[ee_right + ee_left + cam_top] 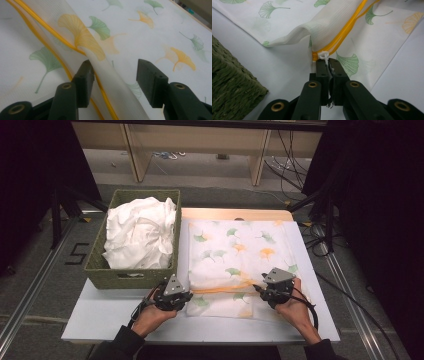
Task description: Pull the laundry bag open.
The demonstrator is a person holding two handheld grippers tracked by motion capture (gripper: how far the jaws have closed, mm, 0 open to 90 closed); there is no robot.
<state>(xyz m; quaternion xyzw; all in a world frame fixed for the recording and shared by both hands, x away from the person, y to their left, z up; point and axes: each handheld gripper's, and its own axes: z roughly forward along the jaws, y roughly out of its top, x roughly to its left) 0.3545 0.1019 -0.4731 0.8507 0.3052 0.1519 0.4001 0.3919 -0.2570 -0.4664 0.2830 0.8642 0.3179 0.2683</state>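
Note:
A white mesh bag (235, 255) printed with green and orange ginkgo leaves lies flat on the white board. A yellow zipper (220, 290) runs across its near end. My left gripper (187, 296) is at the bag's near left corner. In the left gripper view it (328, 62) is shut on the white zipper pull (323, 54) at the end of the yellow zipper (347, 28). My right gripper (257, 289) is at the zipper's right part. Its jaws (115, 67) stand apart with a raised fold of the bag (82, 37) between them, lying against one jaw.
A green woven basket (100, 270) stands left of the bag, heaped with crumpled white cloth (140, 232). Its corner (232, 87) is close to my left gripper. The white board (125, 320) has bare room along its near edge. Cables lie on the floor at the right.

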